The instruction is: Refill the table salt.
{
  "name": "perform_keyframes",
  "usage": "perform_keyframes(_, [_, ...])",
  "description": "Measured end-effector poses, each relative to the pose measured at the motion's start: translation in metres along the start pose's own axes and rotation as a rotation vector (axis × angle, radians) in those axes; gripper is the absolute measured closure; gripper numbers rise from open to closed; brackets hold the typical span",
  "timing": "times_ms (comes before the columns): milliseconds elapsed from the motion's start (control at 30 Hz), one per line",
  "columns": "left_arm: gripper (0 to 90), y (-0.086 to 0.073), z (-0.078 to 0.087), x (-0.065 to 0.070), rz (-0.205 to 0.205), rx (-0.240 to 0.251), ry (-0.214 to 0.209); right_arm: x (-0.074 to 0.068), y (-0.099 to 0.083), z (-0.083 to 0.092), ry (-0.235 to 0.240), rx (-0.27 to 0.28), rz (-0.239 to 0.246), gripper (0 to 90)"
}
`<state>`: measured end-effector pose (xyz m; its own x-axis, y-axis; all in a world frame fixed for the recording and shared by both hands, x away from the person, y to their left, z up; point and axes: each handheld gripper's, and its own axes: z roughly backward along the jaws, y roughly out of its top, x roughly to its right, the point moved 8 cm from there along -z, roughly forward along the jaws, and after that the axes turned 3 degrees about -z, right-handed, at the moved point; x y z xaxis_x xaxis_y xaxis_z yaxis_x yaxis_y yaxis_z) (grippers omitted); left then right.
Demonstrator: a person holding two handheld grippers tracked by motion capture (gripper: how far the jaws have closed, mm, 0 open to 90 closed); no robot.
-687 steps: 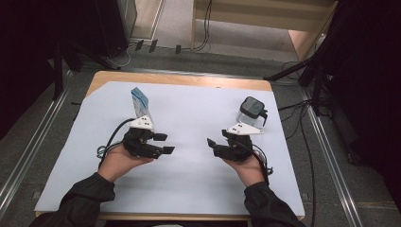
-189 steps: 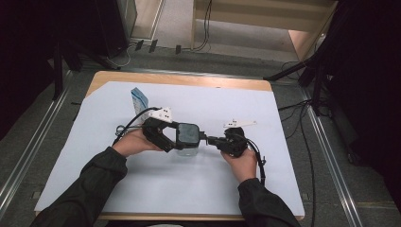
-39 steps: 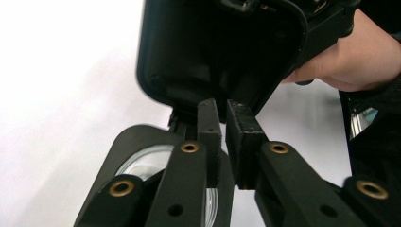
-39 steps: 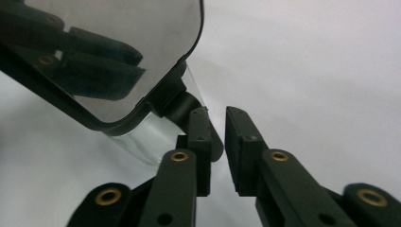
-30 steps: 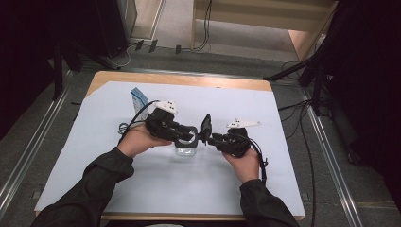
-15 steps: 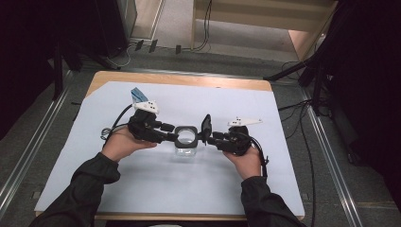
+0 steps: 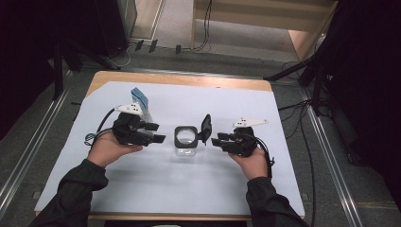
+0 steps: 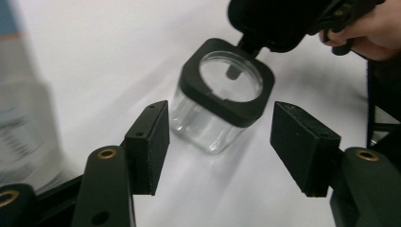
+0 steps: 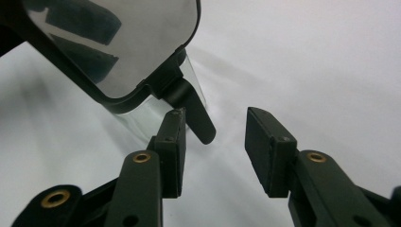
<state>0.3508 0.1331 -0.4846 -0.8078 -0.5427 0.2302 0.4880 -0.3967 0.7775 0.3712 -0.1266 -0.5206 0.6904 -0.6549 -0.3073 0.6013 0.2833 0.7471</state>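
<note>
Since half a second ago the left gripper (image 7: 158,133) has drawn back leftward off the jar (image 7: 186,141), its jaws having just been opening; they now stand wide with nothing between them. The jar stands upright mid-table between both grippers and looks empty. Its hinged lid (image 7: 205,127) is raised on the right side, its tab pointing at the right gripper (image 7: 216,140), the nearer one. That gripper's jaws are apart, one touching the tab (image 9: 193,113), not clamping.
</note>
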Motion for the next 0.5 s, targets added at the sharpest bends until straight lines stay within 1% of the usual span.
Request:
perform_keyframes(33, [40.0, 0.0, 0.0, 0.0, 0.0, 0.0, 0.0, 0.001, 0.0, -0.001, -0.002, -0.001, 0.001, 59.7])
perform_keyframes(100, [40.1, -0.004, 0.004, -0.004, 0.013, -0.001, 0.025, 0.001, -0.001, -0.002, -0.006, -0.003, -0.001, 59.7])
perform_keyframes(133, [40.1, -0.005, 0.006, -0.006, 0.019, 0.005, 0.03, 0.002, 0.0, -0.002, -0.006, -0.005, 0.0, 59.7])
perform_keyframes(200, [40.3, -0.01, 0.011, -0.014, 0.034, -0.002, 0.067, 0.003, 0.0, -0.003, -0.009, -0.003, 0.0, 59.8])
perform_keyframes(267, [40.3, -0.011, 0.013, -0.015, 0.041, -0.001, 0.071, 0.004, 0.001, -0.004, -0.009, 0.001, 0.002, 59.8])
perform_keyframes(333, [41.2, -0.012, 0.017, -0.019, 0.059, 0.014, 0.093, 0.004, 0.003, -0.006, -0.008, 0.001, 0.002, 59.8])
perform_keyframes(367, [41.4, -0.012, 0.017, -0.019, 0.059, 0.014, 0.093, 0.004, 0.003, -0.006, -0.008, -0.003, 0.002, 59.9])
perform_keyframes(400, [41.4, -0.013, 0.018, -0.021, 0.064, 0.017, 0.104, 0.004, 0.003, -0.006, -0.008, -0.003, 0.002, 59.9])
perform_keyframes(433, [41.6, -0.014, 0.021, -0.025, 0.076, 0.018, 0.127, 0.004, 0.004, -0.009, -0.005, -0.004, 0.007, 59.9])
perform_keyframes(500, [41.5, -0.016, 0.023, -0.029, 0.098, 0.018, 0.146, 0.004, 0.005, -0.011, -0.005, -0.009, 0.008, 59.9])
